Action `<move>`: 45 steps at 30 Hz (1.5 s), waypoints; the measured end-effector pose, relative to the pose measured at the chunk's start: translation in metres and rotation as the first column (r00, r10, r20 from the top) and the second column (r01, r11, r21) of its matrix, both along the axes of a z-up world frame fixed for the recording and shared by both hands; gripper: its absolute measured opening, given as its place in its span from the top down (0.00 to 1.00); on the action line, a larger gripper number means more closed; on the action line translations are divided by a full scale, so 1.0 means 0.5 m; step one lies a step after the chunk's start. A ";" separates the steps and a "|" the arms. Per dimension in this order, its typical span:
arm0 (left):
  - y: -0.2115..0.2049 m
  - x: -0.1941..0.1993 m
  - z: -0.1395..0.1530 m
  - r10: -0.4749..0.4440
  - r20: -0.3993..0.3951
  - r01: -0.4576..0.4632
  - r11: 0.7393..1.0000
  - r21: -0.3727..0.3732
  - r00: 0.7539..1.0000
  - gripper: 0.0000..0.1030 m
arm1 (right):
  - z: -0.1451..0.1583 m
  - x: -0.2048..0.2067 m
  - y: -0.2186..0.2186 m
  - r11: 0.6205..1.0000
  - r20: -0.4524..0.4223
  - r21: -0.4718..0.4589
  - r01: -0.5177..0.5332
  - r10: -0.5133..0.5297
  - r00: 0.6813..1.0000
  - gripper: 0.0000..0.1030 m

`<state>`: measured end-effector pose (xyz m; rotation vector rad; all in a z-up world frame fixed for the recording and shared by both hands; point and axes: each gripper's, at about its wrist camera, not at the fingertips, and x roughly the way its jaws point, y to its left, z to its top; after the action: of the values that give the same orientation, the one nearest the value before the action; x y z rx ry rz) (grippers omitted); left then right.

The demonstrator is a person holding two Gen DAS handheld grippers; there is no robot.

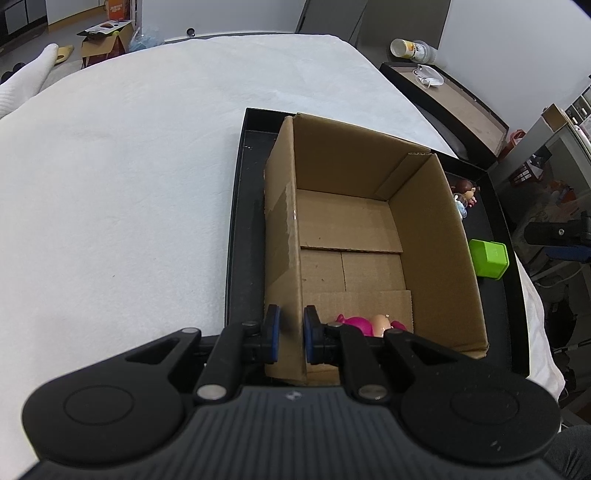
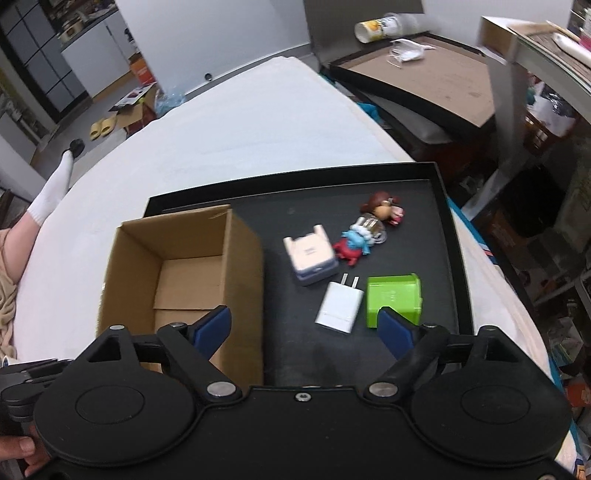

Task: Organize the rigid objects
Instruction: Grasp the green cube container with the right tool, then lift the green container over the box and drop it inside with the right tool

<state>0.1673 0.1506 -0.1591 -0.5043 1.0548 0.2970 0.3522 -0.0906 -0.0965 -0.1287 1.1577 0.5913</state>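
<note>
An open cardboard box (image 1: 351,236) stands in a black tray (image 1: 240,221) on the white-covered table. My left gripper (image 1: 291,334) is shut on the box's near left wall, one pad on each side. A pink toy (image 1: 360,325) lies inside the box at its near end. My right gripper (image 2: 304,326) hangs open above the tray (image 2: 406,177), right of the box (image 2: 184,273), with nothing between its pads. Ahead of it lie a white charger (image 2: 341,304), a green cube (image 2: 393,297), a white and blue block (image 2: 312,258), a blue and red figure (image 2: 352,245) and a brown-haired doll (image 2: 382,210).
The white table cover (image 1: 129,166) spreads left of and beyond the tray. A dark side table (image 2: 424,81) with a tipped cup (image 2: 373,26) stands at the back right. A person's leg in a white sock (image 2: 51,192) rests at the table's left edge.
</note>
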 end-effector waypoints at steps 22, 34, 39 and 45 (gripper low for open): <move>-0.005 0.010 -0.009 0.023 -0.030 -0.022 1.000 0.012 0.999 0.88 | -0.120 0.090 -0.043 0.992 0.016 -0.109 0.065 -0.064 0.998 0.07; -0.010 0.018 -0.012 0.026 -0.049 -0.025 0.999 0.025 0.998 0.88 | -0.190 0.100 -0.019 0.982 0.003 -0.185 0.026 -0.026 1.000 0.53; -0.012 0.018 -0.013 0.027 -0.051 -0.025 0.999 0.031 0.998 0.88 | -0.160 0.094 -0.025 0.989 -0.004 -0.144 0.009 -0.010 1.000 0.53; -0.011 0.017 -0.012 0.028 -0.050 -0.026 0.999 0.032 0.998 0.88 | -0.127 0.087 -0.032 0.991 0.008 -0.133 0.005 -0.004 1.000 0.53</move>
<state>0.1756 0.1449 -0.1651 -0.4853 1.0917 0.3510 0.3955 -0.1065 -0.1601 -0.2422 1.1899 0.5096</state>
